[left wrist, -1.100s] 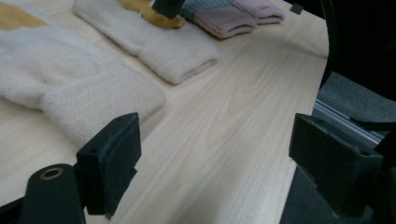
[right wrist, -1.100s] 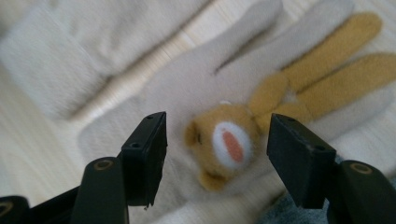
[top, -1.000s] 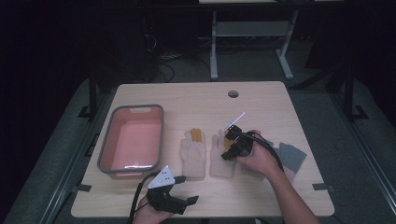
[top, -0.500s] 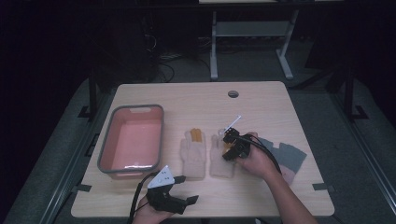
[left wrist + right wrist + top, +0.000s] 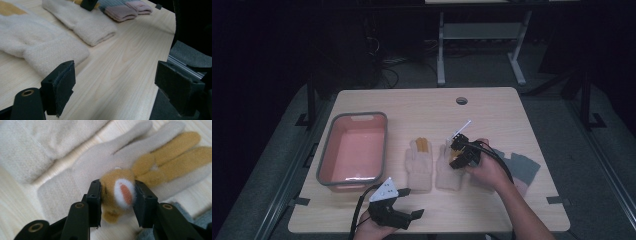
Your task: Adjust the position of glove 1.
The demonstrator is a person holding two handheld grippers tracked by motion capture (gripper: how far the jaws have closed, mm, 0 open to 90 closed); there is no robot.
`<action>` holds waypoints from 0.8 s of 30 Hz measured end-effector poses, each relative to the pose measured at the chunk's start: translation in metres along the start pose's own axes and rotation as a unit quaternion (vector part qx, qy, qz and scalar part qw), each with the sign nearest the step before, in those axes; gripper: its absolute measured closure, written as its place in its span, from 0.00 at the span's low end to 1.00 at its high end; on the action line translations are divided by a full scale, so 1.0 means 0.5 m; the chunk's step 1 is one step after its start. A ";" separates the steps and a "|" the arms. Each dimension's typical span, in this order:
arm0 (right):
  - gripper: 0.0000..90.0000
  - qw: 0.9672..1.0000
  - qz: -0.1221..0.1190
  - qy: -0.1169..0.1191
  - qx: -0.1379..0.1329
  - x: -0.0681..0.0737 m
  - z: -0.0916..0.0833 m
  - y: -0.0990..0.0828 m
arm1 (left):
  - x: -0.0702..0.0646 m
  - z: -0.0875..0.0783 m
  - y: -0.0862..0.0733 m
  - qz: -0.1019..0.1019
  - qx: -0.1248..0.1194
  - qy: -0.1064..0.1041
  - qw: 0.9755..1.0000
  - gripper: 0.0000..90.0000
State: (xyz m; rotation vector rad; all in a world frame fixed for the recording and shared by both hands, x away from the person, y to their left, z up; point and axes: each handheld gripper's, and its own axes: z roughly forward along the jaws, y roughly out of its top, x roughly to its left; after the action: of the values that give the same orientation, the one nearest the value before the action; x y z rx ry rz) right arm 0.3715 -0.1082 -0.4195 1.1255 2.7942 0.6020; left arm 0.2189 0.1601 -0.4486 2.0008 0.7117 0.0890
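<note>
Two cream knit gloves lie side by side mid-table, the left glove with tan fingertips and the right glove beside it. My right gripper is down on the right glove. Its jaws have just been closing, and in the right gripper view the right gripper pinches a fuzzy tan lump of that glove, which has a white and orange spot. My left gripper rests open near the table's front edge. Between the left gripper's jaws there is just bare wood, with a glove cuff beside it.
A pink tub with a grey rim stands at the left. Grey and pink folded knitwear lies right of my right hand. A cable hole sits near the table's far edge. Dark floor and a metal frame lie beyond.
The right gripper has settled slightly lower onto the right glove. The left gripper and both gloves lie where they were.
</note>
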 end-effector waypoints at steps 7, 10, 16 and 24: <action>0.69 1.000 -0.009 0.001 -0.012 0.011 -0.042 0.005 | -0.001 -0.001 0.000 -0.001 -0.001 0.000 1.000 0.19; 0.69 1.000 -0.013 -0.002 -0.016 0.015 -0.054 0.010 | 0.000 -0.001 -0.001 -0.001 -0.001 0.002 1.000 0.19; 0.69 1.000 -0.020 0.000 -0.023 0.021 -0.070 0.022 | -0.003 -0.004 -0.002 -0.003 -0.004 0.005 1.000 0.19; 0.69 0.999 -0.034 0.005 -0.027 0.041 -0.076 0.045 | -0.005 -0.006 -0.002 -0.002 -0.004 0.005 1.000 0.19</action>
State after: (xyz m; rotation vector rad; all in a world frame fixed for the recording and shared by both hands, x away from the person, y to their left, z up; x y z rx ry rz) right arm 0.3633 -0.0921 -0.3742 1.0154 2.7932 0.6734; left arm 0.2155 0.1615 -0.4473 1.9934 0.7200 0.1000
